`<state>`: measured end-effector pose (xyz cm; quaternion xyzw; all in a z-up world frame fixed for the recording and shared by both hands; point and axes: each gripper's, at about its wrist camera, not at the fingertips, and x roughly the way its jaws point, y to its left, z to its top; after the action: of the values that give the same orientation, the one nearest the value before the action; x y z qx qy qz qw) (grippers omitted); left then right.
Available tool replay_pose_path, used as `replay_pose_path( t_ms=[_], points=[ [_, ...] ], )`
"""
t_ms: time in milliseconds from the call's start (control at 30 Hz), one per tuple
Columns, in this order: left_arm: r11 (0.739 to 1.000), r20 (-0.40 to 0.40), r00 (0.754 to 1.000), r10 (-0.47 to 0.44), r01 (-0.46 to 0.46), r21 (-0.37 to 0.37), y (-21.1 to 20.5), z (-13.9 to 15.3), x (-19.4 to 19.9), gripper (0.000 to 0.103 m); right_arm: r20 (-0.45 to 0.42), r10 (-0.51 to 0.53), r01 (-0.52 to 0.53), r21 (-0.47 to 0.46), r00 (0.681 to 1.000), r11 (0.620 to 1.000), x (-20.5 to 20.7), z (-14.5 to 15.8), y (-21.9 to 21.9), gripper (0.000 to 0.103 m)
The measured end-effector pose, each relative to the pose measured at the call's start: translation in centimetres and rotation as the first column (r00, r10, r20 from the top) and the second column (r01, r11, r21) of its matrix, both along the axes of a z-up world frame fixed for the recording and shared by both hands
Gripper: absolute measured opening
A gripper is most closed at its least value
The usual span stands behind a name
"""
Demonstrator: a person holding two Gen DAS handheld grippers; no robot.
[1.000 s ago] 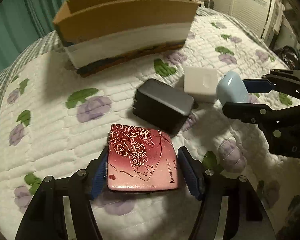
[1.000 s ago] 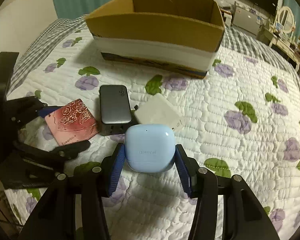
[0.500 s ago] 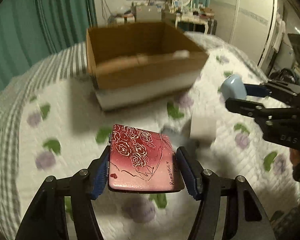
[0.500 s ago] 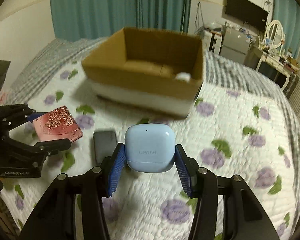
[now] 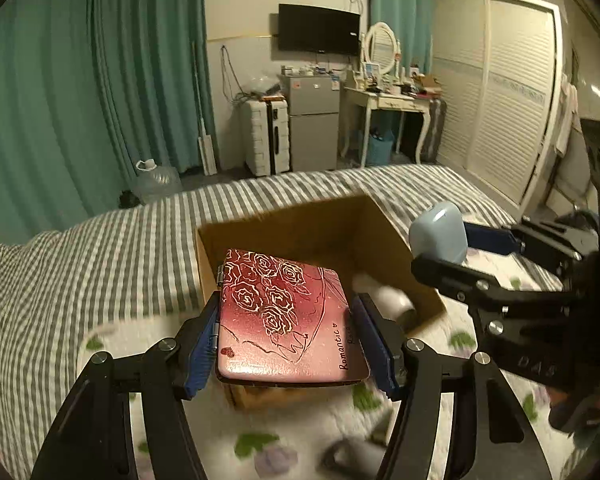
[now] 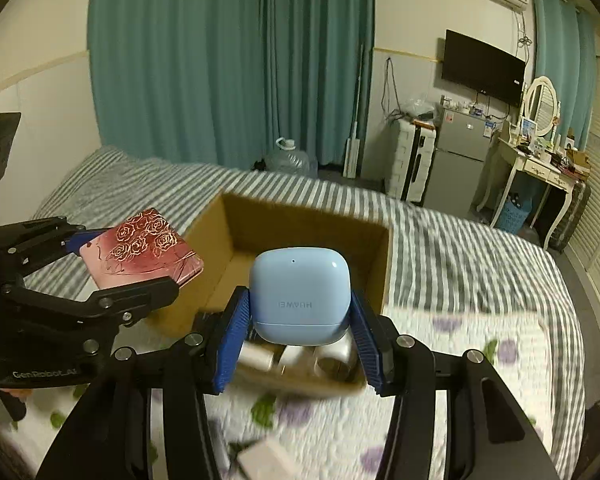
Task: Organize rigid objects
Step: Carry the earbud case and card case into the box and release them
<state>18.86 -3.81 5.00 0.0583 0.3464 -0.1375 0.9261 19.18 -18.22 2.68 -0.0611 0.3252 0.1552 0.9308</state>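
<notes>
My left gripper is shut on a flat red case with a gold rose pattern, held in the air over the near left corner of the open cardboard box. My right gripper is shut on a light blue earbud case, held above the box near its front wall. Each wrist view shows the other gripper too: the right gripper with the blue case, and the left gripper with the red case. White and silvery items lie inside the box.
The box stands on a bed with a flowered white quilt over a grey striped sheet. A dark charger and a white block lie on the quilt below the grippers. Beyond the bed are teal curtains, a suitcase, a fridge and a dressing table.
Both grippers have risen off the quilt with their cases and moved forward over the box. The dark charger and white block have stayed on the quilt and dropped to the bottom of the views.
</notes>
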Motion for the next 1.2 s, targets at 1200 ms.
replay_pose_path(
  t_ms=[1200],
  points=[
    [0.999,-0.053,0.998,0.043,-0.044,-0.005,-0.3,-3.9,4.8,0.068,-0.03,-0.132,0.135,0.11,0.991,0.985,7.9,-2.0,-2.4,0.079]
  ],
)
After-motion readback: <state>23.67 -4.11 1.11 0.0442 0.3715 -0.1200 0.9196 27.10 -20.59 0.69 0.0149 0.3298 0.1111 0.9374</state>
